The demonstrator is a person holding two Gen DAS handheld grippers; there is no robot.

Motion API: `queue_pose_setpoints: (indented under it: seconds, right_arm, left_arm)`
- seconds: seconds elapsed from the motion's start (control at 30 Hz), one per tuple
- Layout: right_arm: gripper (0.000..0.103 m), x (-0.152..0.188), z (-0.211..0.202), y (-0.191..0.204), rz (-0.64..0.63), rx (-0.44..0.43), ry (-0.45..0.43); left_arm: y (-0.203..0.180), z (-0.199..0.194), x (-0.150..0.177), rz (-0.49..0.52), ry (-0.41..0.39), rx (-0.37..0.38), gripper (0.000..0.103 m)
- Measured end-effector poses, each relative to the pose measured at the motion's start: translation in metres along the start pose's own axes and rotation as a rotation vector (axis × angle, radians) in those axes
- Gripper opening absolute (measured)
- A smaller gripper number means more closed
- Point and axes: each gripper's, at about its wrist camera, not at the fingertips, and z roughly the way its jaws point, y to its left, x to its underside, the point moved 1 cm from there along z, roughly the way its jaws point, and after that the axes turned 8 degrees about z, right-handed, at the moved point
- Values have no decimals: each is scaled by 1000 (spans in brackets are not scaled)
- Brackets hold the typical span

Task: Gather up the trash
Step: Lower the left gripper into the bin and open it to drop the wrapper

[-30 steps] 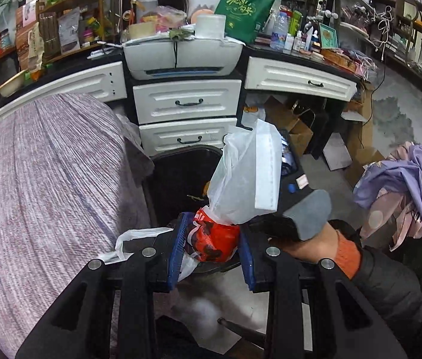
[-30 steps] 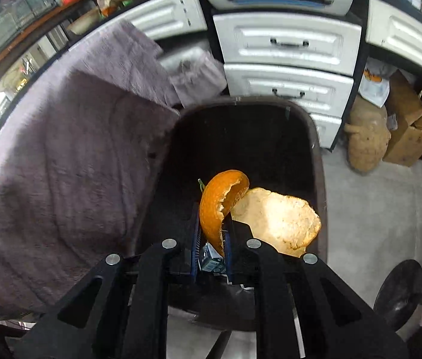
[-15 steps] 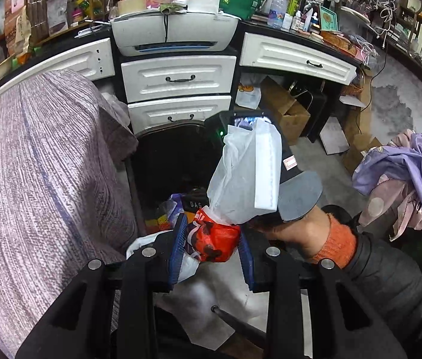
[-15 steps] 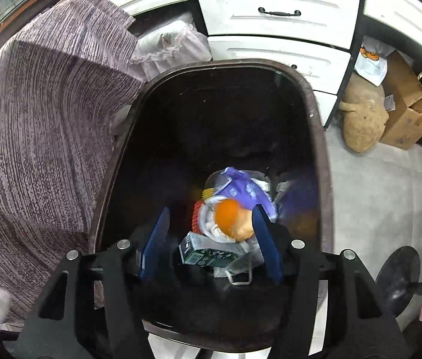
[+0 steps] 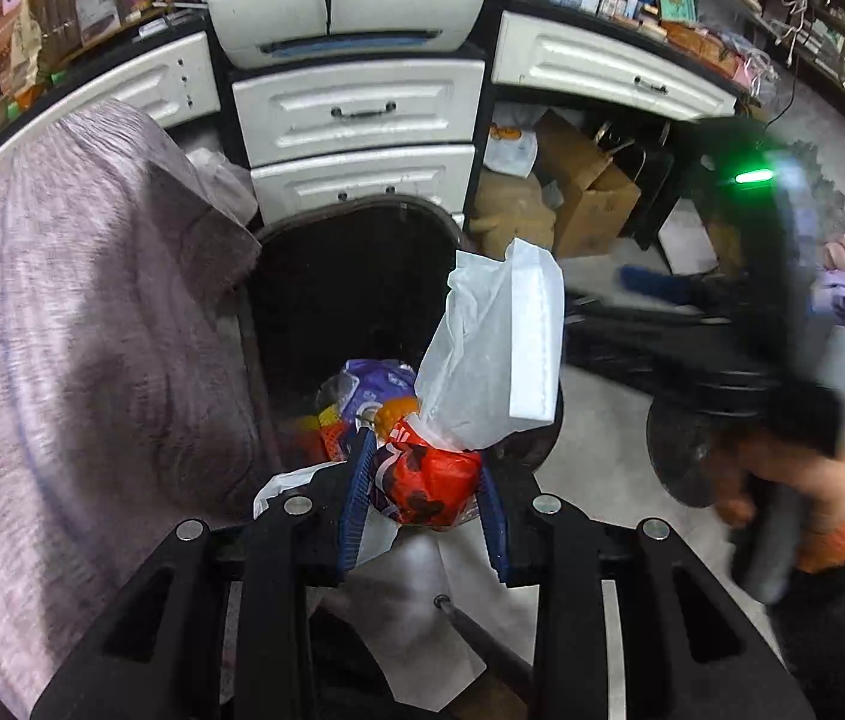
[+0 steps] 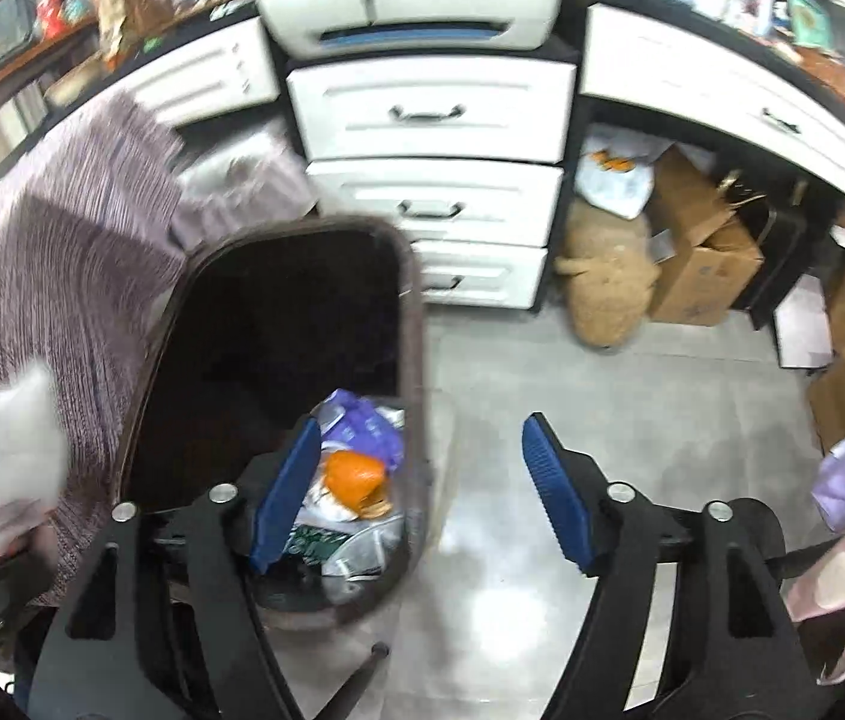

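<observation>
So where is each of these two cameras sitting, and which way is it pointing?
Left wrist view: sits on the left gripper, looking forward and down along its blue-padded fingers, shut on a red and white plastic bag bundle over the dark oval trash bin; the person's right hand shows blurred.
Right wrist view: sits on the right gripper, open and empty, facing down at bin and grey floor.
Shared: the bin, the orange peel inside, the white drawers.
</observation>
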Motion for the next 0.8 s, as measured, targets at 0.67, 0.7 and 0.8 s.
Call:
queue_pose_setpoints:
  seconds: [0.67,0.7,0.8]
  right_arm:
    - [73,20,-59,-42,119,-29,-82]
    - [73,21,-59,-43,120,-29,-79]
    - [74,24,-60,-42,113,-27,-74]
  left_arm:
    - [0,70,-25,32,129,-63,37]
    - [0,72,-25,34,135,-65,40]
    - [0,77,-27,36,143,-75,63]
